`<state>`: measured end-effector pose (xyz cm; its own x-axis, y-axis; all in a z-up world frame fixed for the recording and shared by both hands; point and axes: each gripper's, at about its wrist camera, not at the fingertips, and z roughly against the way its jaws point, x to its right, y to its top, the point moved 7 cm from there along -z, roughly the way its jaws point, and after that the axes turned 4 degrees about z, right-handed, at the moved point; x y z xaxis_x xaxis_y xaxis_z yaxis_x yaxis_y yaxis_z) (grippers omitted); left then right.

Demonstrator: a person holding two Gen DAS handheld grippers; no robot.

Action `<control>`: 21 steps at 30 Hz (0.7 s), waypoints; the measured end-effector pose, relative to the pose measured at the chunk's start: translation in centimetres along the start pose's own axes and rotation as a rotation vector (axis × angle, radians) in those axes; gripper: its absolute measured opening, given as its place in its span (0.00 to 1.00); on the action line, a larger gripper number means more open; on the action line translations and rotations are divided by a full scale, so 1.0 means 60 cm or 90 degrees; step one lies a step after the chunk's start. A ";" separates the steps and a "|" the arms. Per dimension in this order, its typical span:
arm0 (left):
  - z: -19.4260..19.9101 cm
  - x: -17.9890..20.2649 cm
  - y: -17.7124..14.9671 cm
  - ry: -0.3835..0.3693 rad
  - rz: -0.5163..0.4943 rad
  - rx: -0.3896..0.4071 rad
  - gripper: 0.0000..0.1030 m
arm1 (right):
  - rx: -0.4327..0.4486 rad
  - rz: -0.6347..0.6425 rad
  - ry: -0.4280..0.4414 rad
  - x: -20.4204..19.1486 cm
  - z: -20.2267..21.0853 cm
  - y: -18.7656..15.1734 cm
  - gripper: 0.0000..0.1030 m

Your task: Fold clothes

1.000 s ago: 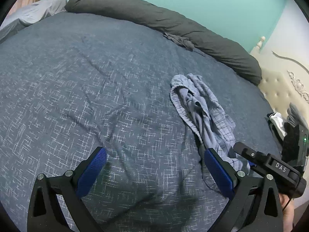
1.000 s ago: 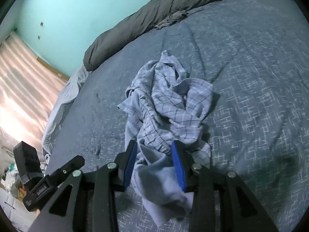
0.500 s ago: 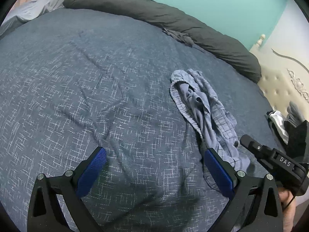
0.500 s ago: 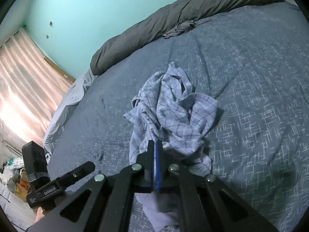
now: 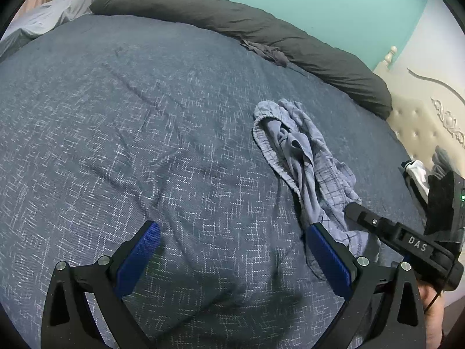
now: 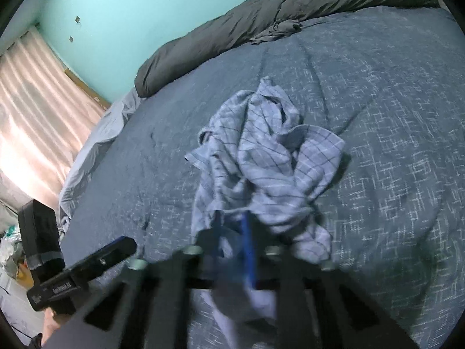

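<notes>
The right gripper has its jaws pinched together on the near edge of the crumpled checked garment, cloth bunched between the blue pads. The left gripper stands wide apart, holding nothing, just beside that garment. It lies on the blue bedspread, below the grey duvet roll.

One checked garment, one grey bolster — two grippers.
</notes>
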<state>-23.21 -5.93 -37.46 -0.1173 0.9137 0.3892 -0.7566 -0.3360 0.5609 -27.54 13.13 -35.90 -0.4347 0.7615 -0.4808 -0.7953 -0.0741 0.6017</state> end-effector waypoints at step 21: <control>0.001 0.001 0.006 0.004 -0.001 0.001 1.00 | 0.071 -0.056 0.001 0.050 0.070 0.032 0.00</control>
<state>-23.45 -6.02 -37.21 -0.1197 0.9159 0.3831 -0.7562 -0.3342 0.5625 -28.61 17.99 -33.52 -0.3666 0.7605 -0.5359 -0.7783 0.0649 0.6246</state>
